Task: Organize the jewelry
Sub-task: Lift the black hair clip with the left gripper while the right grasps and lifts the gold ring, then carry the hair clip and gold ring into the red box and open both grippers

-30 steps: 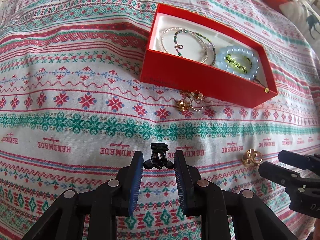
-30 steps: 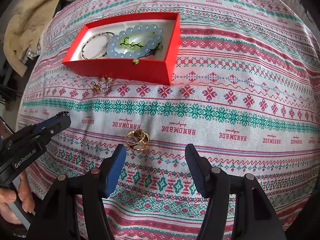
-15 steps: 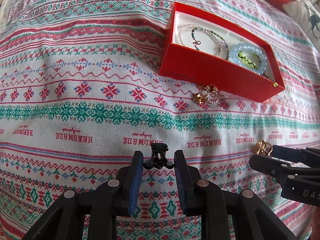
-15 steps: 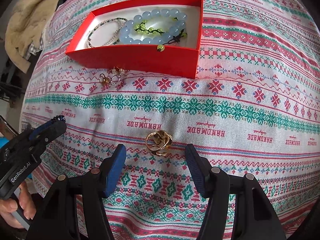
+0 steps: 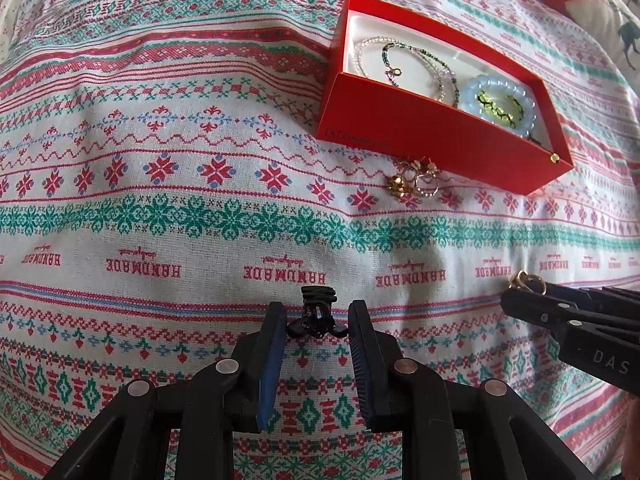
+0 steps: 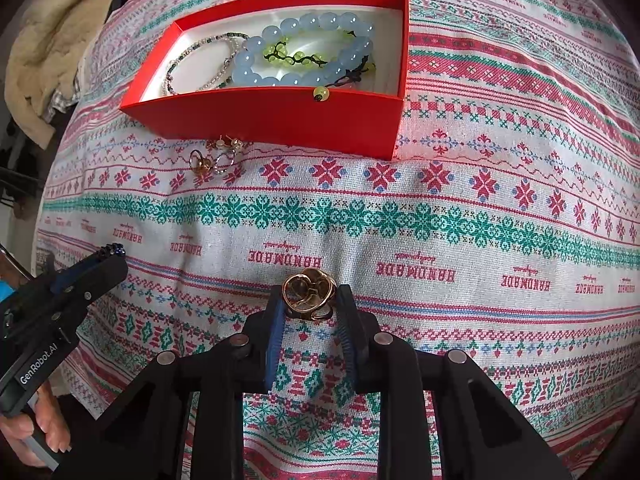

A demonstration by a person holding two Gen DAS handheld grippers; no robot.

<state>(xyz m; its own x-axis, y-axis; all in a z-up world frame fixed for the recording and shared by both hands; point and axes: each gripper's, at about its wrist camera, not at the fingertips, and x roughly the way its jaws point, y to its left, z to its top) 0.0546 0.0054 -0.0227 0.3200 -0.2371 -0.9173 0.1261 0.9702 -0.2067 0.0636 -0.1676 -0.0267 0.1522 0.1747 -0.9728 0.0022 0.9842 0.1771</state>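
Two small pieces are in the grippers at once. The left gripper (image 5: 317, 326) has its blue-padded fingers (image 5: 272, 354) pinched on a small black plastic claw hair clip (image 5: 317, 314), held above the near middle of the cloth. The right gripper (image 6: 310, 306) has its fingers (image 6: 275, 340) pressed onto a gold-coloured knotted metal ring (image 6: 308, 290), also low over the near part of the cloth; whether it has left the fabric I cannot tell.

Both pieces should be very light and rigid. The ring is smooth, rounded metal, likely to slip or twist between flat pads, so a squeeze across its widest loops looks safest. The clip is springy plastic with thin teeth; gripping its body at the hinge, not the teeth, should avoid popping it open or snapping it.

The open red cardboard box with white lining (image 6: 276, 114) sits at the far side, holding a pale blue bead bracelet (image 6: 308, 50), a green bead string and thin beaded necklaces (image 5: 400, 62). A cluster of small gold earrings (image 6: 216, 156) lies on the cloth just in front of the box.

The red-and-green patterned woven tablecloth (image 5: 160, 152) repeats the word "HANDMADE" in red. The left tool's side reads "GenRobot.AI"; the right one shows "DAS". Faint lettering on the box front is illegible.
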